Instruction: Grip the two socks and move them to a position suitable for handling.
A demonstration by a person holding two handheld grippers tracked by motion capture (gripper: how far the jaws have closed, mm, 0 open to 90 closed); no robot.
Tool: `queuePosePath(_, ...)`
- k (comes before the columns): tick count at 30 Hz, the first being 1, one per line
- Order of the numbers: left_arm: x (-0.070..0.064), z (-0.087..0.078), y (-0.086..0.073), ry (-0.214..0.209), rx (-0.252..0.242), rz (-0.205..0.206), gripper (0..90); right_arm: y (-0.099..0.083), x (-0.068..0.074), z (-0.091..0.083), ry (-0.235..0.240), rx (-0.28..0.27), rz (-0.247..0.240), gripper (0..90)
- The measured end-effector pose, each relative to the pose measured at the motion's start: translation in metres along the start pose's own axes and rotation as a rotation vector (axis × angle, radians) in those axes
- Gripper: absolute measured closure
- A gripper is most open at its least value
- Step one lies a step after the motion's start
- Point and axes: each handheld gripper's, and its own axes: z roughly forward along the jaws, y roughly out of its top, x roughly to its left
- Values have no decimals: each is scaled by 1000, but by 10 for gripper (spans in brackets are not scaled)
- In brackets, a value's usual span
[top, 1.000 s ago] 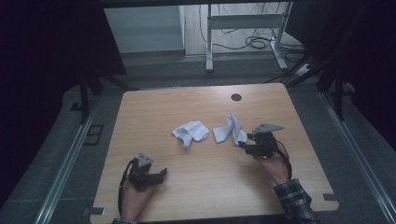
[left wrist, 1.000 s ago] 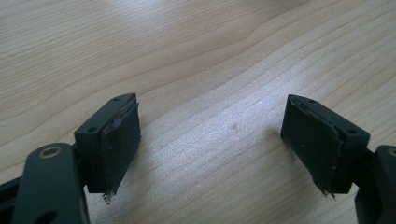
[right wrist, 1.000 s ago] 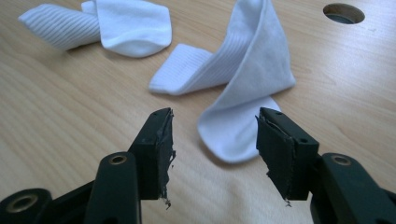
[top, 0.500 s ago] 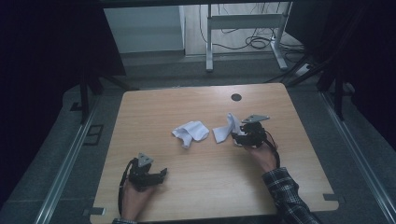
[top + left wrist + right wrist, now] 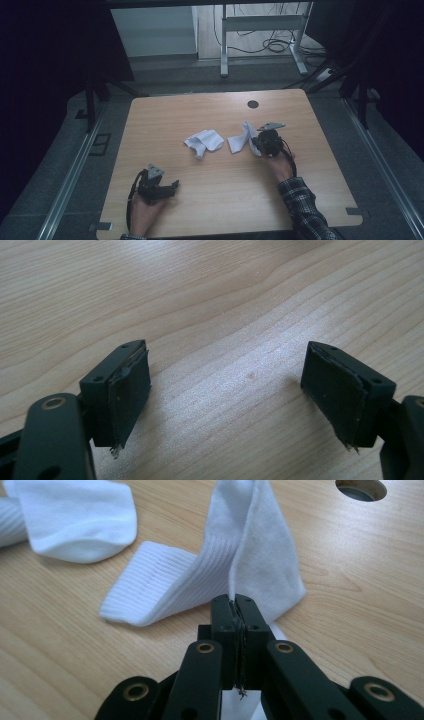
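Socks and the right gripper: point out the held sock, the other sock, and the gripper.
held sock [image 5: 260, 555], right gripper view, on its raised middle fold.
other sock [image 5: 205, 141], high view, on its middle.
right gripper [image 5: 234, 611], right gripper view, between its shut fingers.

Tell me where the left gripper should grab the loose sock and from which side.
Probably the ribbed cuff end of the loose sock, which points toward the person's side. The sock lies flat and folded on the table, so come from above with jaws open across the cuff's width. The left gripper is open and nearest that end; the right gripper is shut on the other sock.
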Motion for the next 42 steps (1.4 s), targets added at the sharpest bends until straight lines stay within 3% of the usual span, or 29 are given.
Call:
queuePosePath(10, 0, 0, 0, 0, 0, 0, 199, 13, 7, -34, 40, -64, -38, 880)
queuePosePath(16, 0, 0, 0, 0, 0, -1, 199, 24, 18, -59, 60, -104, -76, 880)
queuePosePath(22, 0, 0, 0, 0, -4, 7, 199, 35, 32, -86, 116, -153, -95, 880)
queuePosePath(32, 0, 0, 0, -1, -1, 4, 199, 49, 64, -125, 194, -214, -179, 880)
queuePosePath(35, 0, 0, 0, 1, -3, -1, 199, 52, 70, -130, 211, -222, -189, 880)
queuePosePath(42, 1, 0, 0, -1, -1, 8, 199, 66, 98, -142, 276, -253, -243, 880)
